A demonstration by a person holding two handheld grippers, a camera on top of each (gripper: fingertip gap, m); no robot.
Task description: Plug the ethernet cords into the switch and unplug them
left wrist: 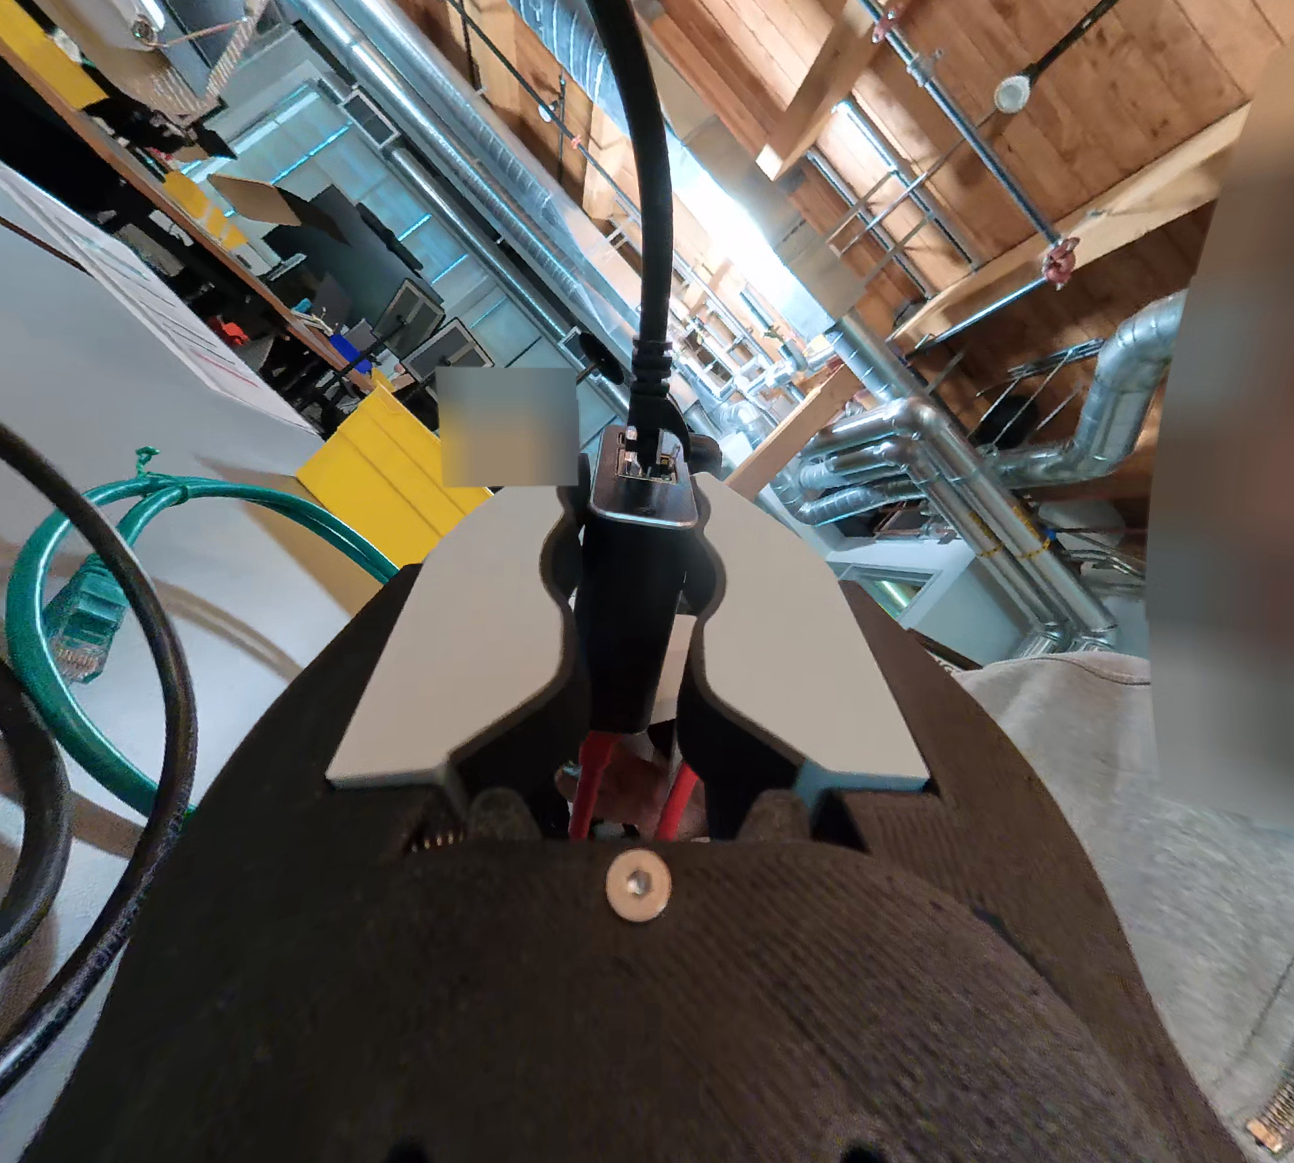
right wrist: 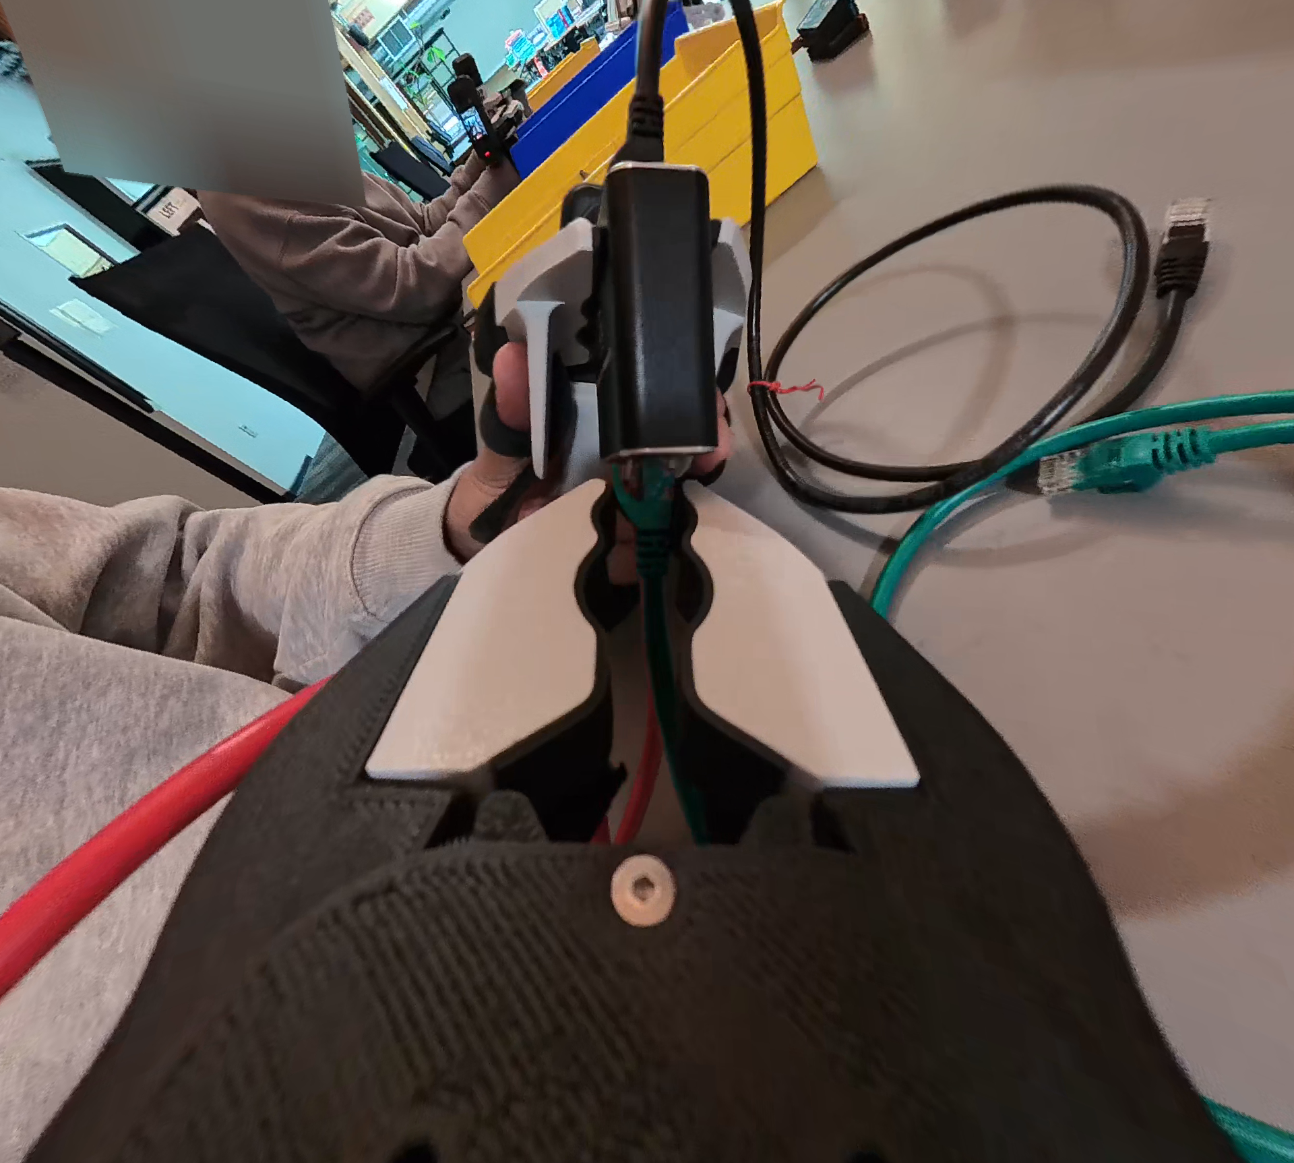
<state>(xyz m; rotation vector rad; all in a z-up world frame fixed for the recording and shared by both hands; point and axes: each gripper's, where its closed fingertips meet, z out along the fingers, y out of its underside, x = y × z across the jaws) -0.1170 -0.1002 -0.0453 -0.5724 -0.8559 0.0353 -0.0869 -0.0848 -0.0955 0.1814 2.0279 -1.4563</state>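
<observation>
Black switch (left wrist: 634, 576) clamped in left gripper (left wrist: 634, 541), black cord (left wrist: 648, 261) plugged on top; right gripper (right wrist: 648, 534) pinching green cord (right wrist: 651, 523) (plug at switch's lower port).

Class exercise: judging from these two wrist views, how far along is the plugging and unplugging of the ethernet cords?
Done: the black cord sits plugged into the switch's upper port. In hand: the left gripper clamps the switch, while the right gripper holds the green plug at the lower port; whether it is fully seated is unclear. Left: the loose plug ends on the table, then unplugging.
</observation>
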